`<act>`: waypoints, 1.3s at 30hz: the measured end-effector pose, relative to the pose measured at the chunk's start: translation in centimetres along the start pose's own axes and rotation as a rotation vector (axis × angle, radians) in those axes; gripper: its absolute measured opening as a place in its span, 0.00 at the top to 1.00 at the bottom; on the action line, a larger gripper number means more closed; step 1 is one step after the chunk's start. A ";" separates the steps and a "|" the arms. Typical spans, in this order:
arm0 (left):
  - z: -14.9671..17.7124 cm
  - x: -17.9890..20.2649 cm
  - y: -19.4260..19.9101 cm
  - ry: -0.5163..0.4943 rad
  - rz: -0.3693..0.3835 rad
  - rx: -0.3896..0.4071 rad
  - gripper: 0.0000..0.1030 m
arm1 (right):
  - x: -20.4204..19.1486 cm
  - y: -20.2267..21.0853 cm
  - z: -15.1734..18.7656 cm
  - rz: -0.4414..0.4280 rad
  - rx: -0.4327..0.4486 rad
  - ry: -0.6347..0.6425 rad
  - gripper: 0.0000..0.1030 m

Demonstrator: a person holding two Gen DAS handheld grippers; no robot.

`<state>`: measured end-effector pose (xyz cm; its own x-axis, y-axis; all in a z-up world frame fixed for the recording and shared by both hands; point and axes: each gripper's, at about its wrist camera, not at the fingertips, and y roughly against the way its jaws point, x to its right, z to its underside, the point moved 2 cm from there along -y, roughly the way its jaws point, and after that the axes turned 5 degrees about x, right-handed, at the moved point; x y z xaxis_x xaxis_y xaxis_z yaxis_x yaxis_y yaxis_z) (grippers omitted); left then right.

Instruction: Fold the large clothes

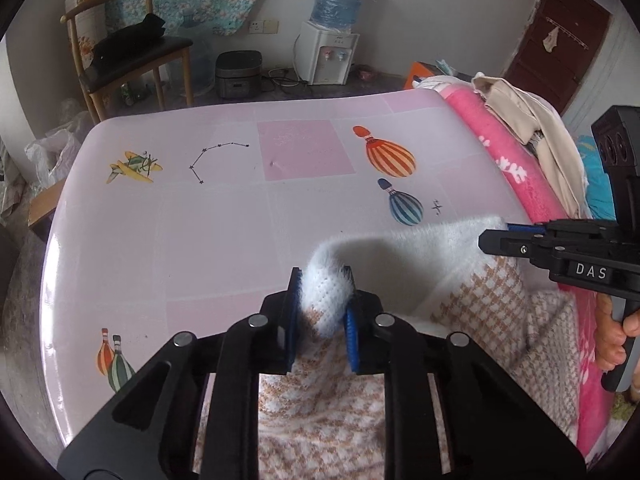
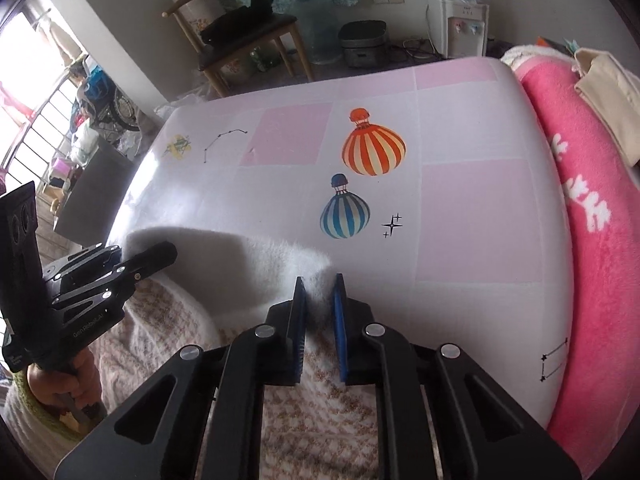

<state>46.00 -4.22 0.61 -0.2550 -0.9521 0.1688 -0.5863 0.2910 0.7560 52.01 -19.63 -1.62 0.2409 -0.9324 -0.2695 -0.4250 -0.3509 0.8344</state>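
Both my tools clamped on the white-and-tan checked garment (image 1: 460,312)'s fluffy far edge, left tool (image 1: 322,300) on its 9 o'clock corner, right tool (image 2: 320,308) on the 3 o'clock one, rest heaped at the pink bench (image 1: 180,240)'s 6 o'clock edge.

The garment (image 1: 472,304) lies on the near part of the tabletop (image 1: 208,232). Taking the garment as landmark: the left gripper (image 1: 322,292) holds its far edge on the left, the right gripper (image 2: 320,304) holds the same edge further right. Right of it a blanket (image 2: 592,216) runs along the tabletop's edge. Beyond it, past the tabletop, stand a chair (image 1: 132,56) and a water dispenser (image 1: 328,54).
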 end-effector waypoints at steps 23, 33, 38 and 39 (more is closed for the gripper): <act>14.3 3.6 8.8 -0.289 -0.009 -0.077 0.84 | -7.2 13.5 8.6 -0.280 0.087 0.141 0.74; 15.0 0.2 14.4 -0.191 0.107 -0.030 0.84 | -6.9 2.5 14.3 -0.253 -0.124 0.086 0.75; 10.8 1.4 13.5 -0.151 0.140 0.058 0.76 | -7.7 2.3 14.9 -0.227 -0.105 0.127 0.75; 10.2 2.1 12.5 -0.155 0.152 0.057 0.74 | -7.9 2.2 14.9 -0.219 -0.101 0.133 0.75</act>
<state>30.34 -1.60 3.99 -0.4563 -0.8723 0.1758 -0.5735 0.4393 0.6914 36.15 -14.37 -4.79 0.4328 -0.8134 -0.3887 -0.2628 -0.5263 0.8086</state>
